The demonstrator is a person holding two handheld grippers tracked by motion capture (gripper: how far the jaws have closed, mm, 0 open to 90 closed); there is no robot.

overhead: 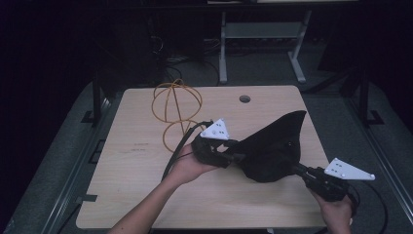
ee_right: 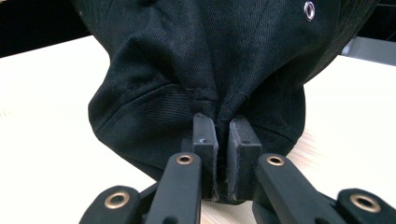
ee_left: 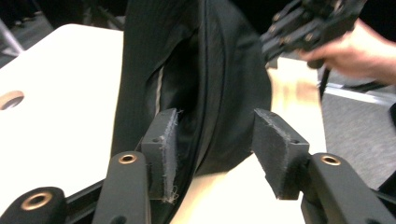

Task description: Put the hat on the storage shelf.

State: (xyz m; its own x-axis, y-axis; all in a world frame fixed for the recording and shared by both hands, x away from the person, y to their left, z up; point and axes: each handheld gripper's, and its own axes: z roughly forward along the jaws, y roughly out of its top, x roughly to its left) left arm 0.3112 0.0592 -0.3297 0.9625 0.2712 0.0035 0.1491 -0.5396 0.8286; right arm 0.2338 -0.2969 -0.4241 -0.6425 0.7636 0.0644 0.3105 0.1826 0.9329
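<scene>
We have the right gripper (ee_right: 223, 154) with its jaws pressed together on a pinch of the black cap (ee_right: 210, 60) at the fabric's lower edge, while the left gripper (ee_left: 212, 154) has its jaws spread, the cap's edge lying between them against the left pad. In the high view our cap (overhead: 272, 146) rests on the wooden table (overhead: 146, 195) right of centre, the left gripper (overhead: 229, 155) at its nine o'clock, the right gripper (overhead: 299, 170) at its four o'clock, and a yellow cable loop (overhead: 175, 105) at its ten o'clock.
</scene>
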